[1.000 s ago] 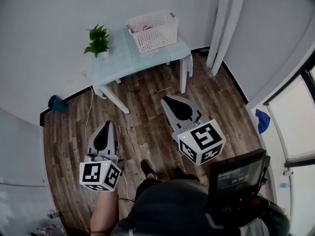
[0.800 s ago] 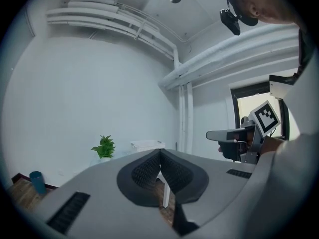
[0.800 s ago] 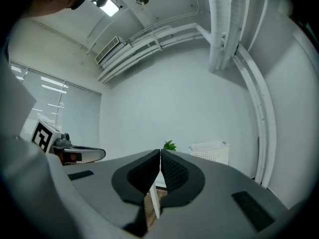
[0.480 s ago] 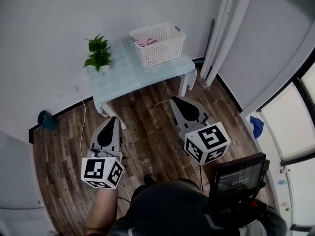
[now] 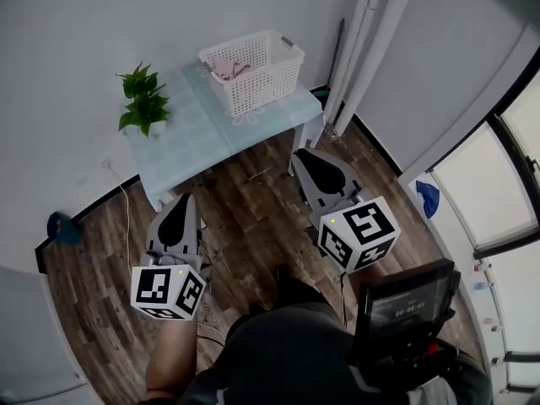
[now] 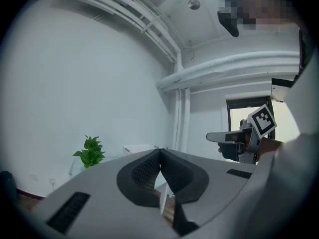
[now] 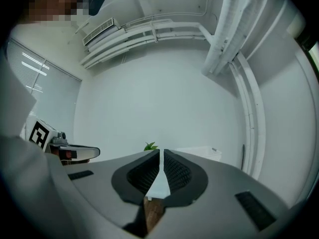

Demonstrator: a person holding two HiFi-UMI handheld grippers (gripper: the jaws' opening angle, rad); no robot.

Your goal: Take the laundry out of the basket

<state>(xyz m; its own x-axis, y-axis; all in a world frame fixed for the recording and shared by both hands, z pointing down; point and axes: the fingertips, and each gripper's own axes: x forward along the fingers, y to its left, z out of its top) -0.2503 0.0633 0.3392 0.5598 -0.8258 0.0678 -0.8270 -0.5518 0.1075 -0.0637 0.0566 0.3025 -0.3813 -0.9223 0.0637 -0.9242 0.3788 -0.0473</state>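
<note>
a: table (image 5: 194, 133) well ahead; basket (image 5: 253, 74) on its far right corner, pink laundry (image 5: 226, 67) inside
b: grippers?
a: left gripper (image 5: 180, 201) and right gripper (image 5: 308, 154) both pinched closed, empty, over the floor
b: risk?
a: light basket sits near the edge; a snagged cloth could likely drag it off

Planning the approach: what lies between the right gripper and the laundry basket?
Head view: only wood floor and the table's near edge lie between right gripper and basket.
</note>
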